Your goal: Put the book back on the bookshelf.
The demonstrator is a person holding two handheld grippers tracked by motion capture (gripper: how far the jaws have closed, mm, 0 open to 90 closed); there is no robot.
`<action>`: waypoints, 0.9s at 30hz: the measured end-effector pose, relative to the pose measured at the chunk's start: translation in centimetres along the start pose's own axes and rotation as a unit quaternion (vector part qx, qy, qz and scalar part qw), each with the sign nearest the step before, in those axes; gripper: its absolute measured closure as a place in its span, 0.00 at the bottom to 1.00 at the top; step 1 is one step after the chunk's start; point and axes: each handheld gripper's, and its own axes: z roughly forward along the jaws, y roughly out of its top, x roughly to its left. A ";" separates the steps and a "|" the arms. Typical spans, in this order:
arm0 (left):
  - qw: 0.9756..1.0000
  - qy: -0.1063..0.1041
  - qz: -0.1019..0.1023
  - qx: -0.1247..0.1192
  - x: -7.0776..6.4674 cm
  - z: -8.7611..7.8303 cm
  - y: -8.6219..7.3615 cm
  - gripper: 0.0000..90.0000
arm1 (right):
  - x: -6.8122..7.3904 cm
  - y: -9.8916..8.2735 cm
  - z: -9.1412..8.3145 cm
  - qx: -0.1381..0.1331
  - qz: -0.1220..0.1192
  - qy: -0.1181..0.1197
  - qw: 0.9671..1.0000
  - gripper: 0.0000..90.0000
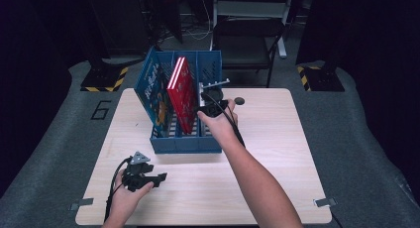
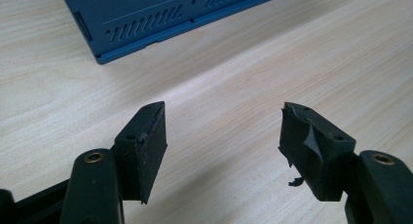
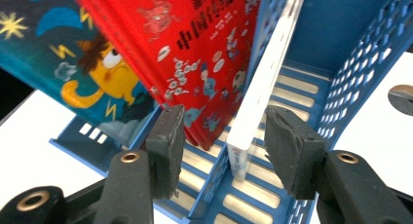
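A blue three-slot rack (image 1: 185, 143) stands at the middle back of the wooden table. A blue picture book (image 1: 153, 89) leans left in its left slot. A red book (image 1: 181, 94) stands tilted in the middle slot. A thin white book (image 1: 200, 91) stands in the right slot. My right gripper (image 1: 210, 101) reaches into the rack from the front. In the right gripper view the right gripper (image 3: 224, 114) is open, its jaws either side of the white book (image 3: 258, 102), next to the red book (image 3: 195, 48). My left gripper (image 1: 159, 179) rests near the table's front left, open and empty (image 2: 224, 107).
A small dark round disc (image 1: 239, 100) lies on the table just right of the rack. A folding chair (image 1: 247, 39) stands behind the table. Bare tabletop (image 1: 277, 139) stretches right of the rack and along the front edge. The rack's front corner (image 2: 146, 19) lies ahead of the left gripper.
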 end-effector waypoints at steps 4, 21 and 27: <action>1.000 0.003 0.004 0.004 0.1 0.1 0.0 0.38 | 0.3 -0.3 -0.3 0.004 -0.012 0.009 1.000 0.55; 1.000 0.011 0.001 0.006 0.2 0.7 -0.2 0.38 | -2.2 -2.8 -3.0 -0.008 -0.016 0.037 0.999 0.55; 1.000 0.012 0.000 0.011 0.1 0.9 -0.3 0.38 | -2.6 -4.5 -4.4 -0.013 -0.034 0.057 0.998 0.55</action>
